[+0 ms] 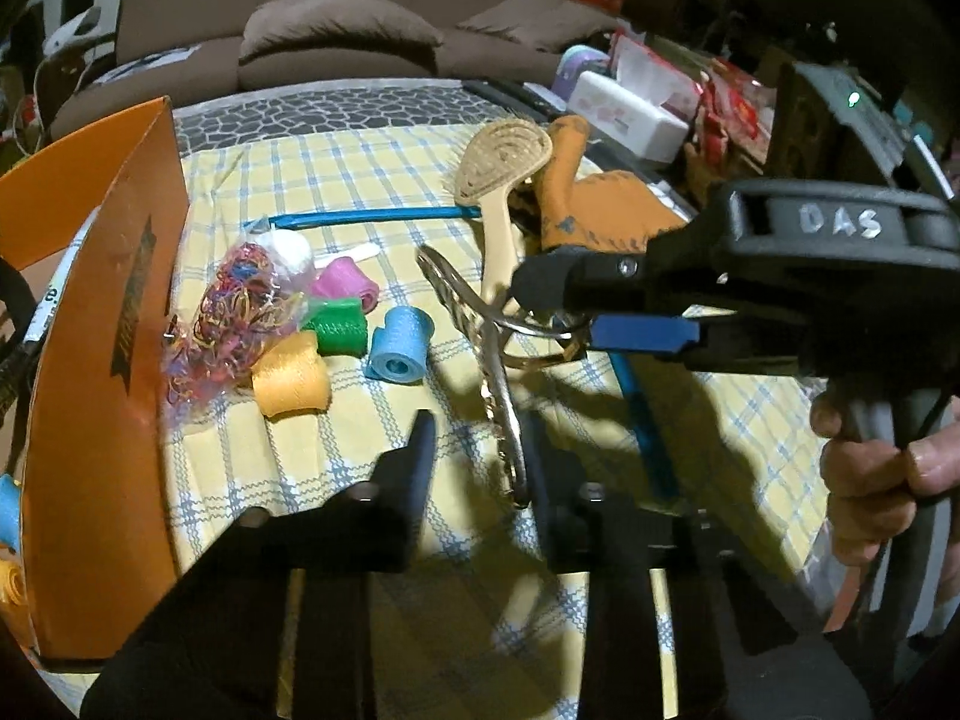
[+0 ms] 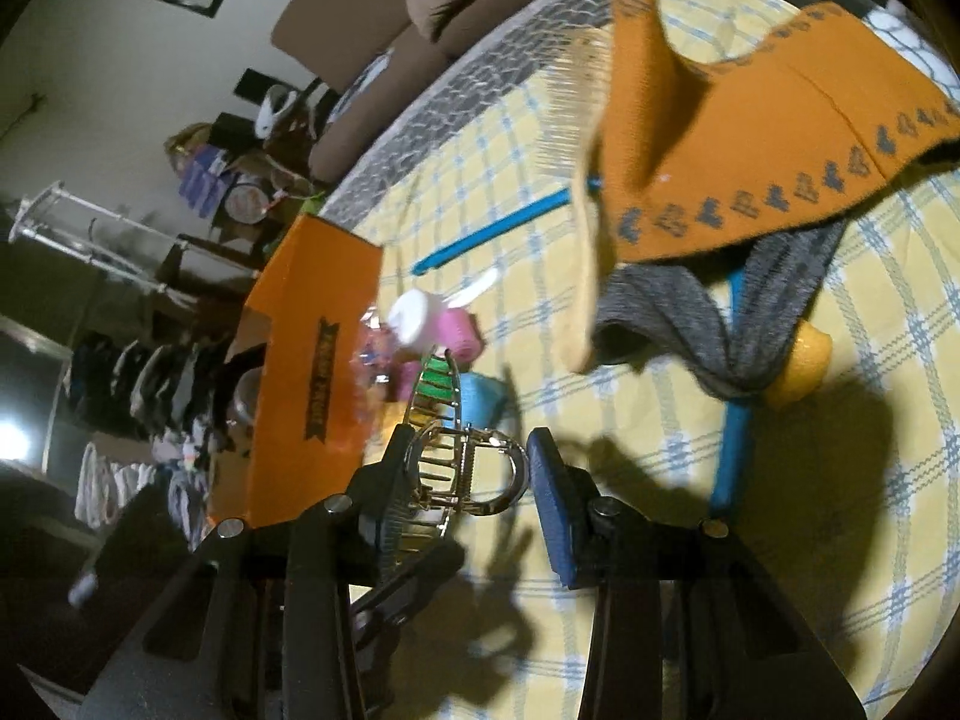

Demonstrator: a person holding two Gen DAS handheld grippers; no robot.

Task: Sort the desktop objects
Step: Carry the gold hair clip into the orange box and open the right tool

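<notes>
**A:** What is covering the table?

**B:** A yellow cloth with blue checks (image 1: pixel 360 180) is lying over it. A tall orange cardboard box (image 1: pixel 90 360) is standing at the left edge. A dark banner label is running down its side, but I am not managing to read it.

**A:** And toward the far right corner?

**B:** An orange knitted fabric with a row of grey hearts (image 2: pixel 750 120) is lying there. A beige plastic hairbrush (image 1: pixel 504 162) is leaning against it.

**A:** What are the grippers doing?

**B:** The right gripper (image 1: pixel 564 315) is reaching in from the right edge with a person's hand (image 1: pixel 870 468) gripping its handle. Its fingers are pinching the looped end of a gold metal claw hair clip (image 1: pixel 498 372). The clip is hanging over the middle of the table. The left gripper (image 1: pixel 480 438) is pointing down at the clip with its fingers standing apart. The clip's lower end is sitting between them, just beside the right finger, and the left finger is not touching it.

**A:** Smaller things?

**B:** A clear bag of coloured rubber bands (image 1: pixel 234 312) is resting beside the box. A yellow-orange roll (image 1: pixel 291 381), a light blue roll (image 1: pixel 399 348), a green roll (image 1: pixel 336 330) and a pink roll (image 1: pixel 345 288) are clustering next to it.

**A:** Any writing?

**B:** White letters "DAS" are showing on the right gripper's black body.
</notes>
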